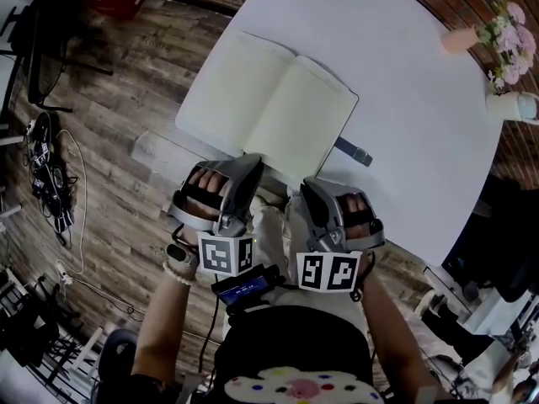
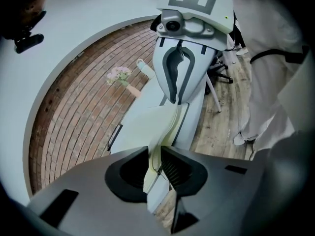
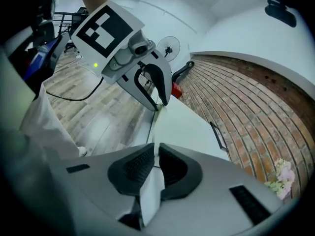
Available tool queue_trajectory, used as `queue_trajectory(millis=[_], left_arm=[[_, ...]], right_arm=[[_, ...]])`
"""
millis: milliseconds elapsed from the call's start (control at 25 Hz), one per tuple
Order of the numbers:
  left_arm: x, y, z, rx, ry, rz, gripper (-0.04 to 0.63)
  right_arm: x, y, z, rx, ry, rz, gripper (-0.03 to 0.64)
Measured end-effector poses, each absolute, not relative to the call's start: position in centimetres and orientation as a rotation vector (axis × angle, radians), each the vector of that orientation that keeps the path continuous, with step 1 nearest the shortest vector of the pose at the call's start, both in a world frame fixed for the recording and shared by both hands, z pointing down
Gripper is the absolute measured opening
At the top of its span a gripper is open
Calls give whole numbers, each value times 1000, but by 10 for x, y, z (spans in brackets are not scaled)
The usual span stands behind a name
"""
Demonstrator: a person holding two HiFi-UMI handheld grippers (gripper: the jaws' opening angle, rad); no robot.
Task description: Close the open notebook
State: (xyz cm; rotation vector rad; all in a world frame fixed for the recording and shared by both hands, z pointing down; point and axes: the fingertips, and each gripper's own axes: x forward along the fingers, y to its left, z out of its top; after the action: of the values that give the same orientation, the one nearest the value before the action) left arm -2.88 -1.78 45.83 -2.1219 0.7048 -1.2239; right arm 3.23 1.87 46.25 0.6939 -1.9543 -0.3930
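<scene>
The open notebook [image 1: 269,108] lies flat on the white table [image 1: 404,74], its cream pages facing up. My left gripper [image 1: 251,160] is at the notebook's near edge by the spine. In the left gripper view its jaws [image 2: 156,163] are shut on the edge of the notebook [image 2: 152,122]. My right gripper [image 1: 310,185] is at the notebook's near right corner. The right gripper view has its jaws [image 3: 154,163] shut on a pale sheet edge of the notebook [image 3: 182,127]. Each gripper faces the other: the right gripper [image 2: 173,101] and the left gripper [image 3: 160,104].
A dark pen [image 1: 354,151] lies on the table just right of the notebook. Pink flowers [image 1: 504,36] and a white cup [image 1: 514,106] stand at the table's far right edge. Cables [image 1: 46,175] lie on the wooden floor at left. My body is close behind the grippers.
</scene>
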Motion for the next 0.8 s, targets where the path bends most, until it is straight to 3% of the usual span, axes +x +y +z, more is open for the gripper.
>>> queue_trajectory(millis=[280,800], left_arm=[[-22,-10,453,-2137,652,-1219,140],[1,-15,435,-2176,640,-1170,146]], right_arm=[[35,10,442,736,-1957,-443,48],[29,-1,416,752,-1961,-529,48]])
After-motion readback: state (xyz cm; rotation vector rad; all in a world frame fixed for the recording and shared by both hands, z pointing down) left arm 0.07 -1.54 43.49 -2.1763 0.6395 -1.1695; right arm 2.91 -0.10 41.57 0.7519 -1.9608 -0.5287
